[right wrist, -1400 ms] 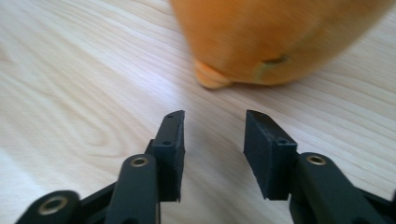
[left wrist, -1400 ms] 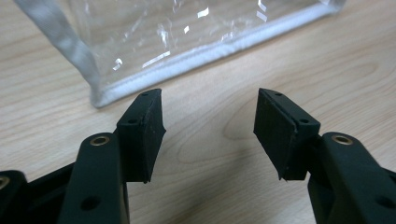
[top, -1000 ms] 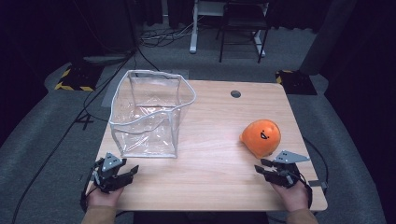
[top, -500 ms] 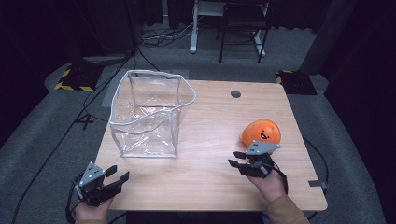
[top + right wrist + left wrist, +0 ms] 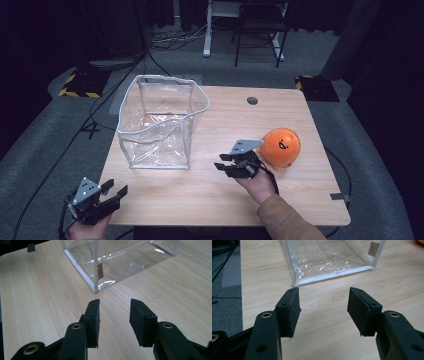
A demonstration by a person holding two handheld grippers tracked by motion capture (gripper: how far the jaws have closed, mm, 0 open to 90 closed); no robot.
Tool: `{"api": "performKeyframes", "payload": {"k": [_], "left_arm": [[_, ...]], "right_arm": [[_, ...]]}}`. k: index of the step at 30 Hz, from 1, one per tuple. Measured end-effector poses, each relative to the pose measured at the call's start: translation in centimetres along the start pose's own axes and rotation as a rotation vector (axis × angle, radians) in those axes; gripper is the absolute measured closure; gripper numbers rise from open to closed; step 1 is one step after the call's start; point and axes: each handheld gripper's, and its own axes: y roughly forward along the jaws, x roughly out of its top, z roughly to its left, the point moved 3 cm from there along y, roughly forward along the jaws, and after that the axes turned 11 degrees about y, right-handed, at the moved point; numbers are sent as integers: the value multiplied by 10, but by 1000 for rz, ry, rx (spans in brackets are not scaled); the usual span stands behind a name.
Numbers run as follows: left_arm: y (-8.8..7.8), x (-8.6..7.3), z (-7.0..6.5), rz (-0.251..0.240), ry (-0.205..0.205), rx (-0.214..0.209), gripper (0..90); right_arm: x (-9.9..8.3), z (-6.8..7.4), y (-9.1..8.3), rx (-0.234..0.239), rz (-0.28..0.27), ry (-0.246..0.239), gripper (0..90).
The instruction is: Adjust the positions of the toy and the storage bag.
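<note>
Right claw (image 5: pixel 231 165) with jaws apart and empty, just beside orange ball (image 5: pixel 280 147), ball at its 2 o'clock. Pointed instead toward clear bag (image 5: pixel 161 120) at 10. Left claw (image 5: pixel 111 196) wide, empty, well away at surface's (image 5: pixel 225 200) near-left corner.

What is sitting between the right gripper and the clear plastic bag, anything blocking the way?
Nothing visible. The right gripper, jaws open, points at the near right corner of the clear plastic bag, with only bare wooden table between them. The orange ball lies on its other side, away from the bag.
</note>
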Motion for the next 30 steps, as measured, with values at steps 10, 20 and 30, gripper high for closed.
{"api": "performKeyframes", "payload": {"k": [10,20,30], "left_arm": [[14,1,12,5,-20,-1,437],[18,2,12,14,-16,-1,438],[22,2,12,18,-17,-2,436]], "right_arm": [[21,4,38,31,1,29,620],[35,17,72,54,9,14,615],[38,22,97,32,42,2,846]]}}
